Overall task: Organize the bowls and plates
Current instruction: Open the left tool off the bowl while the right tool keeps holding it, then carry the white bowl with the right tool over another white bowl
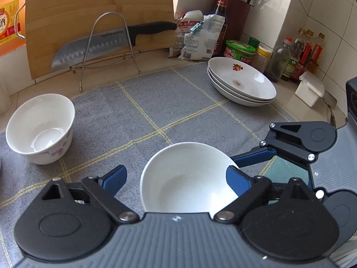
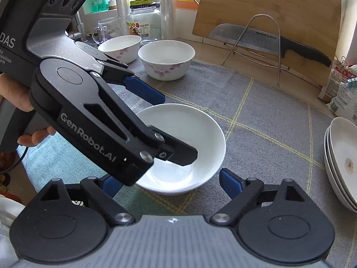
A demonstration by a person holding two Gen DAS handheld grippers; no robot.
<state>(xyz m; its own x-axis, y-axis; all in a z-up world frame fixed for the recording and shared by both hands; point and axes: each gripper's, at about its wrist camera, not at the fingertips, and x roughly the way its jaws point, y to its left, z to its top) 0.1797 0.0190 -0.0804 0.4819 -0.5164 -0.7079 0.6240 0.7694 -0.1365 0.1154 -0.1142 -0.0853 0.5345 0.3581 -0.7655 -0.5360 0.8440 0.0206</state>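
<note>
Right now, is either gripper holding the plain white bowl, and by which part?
Nothing is held. Both the left gripper and right gripper stand open around the white bowl, pads off its rim.

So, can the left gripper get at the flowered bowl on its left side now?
Probably yes. The left gripper is open, and only bare grey mat lies between it and the flowered bowl. The plain white bowl sits between its fingers, not gripped.

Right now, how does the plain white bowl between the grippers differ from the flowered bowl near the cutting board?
The plain bowl is wide, shallow and undecorated; the flowered bowl is deeper, steeper-sided and has pink blossoms outside. The plain bowl sits between both grippers' open jaws, while the flowered bowl stands alone farther back. Both are white, upright, empty and on the grey mat.
</note>
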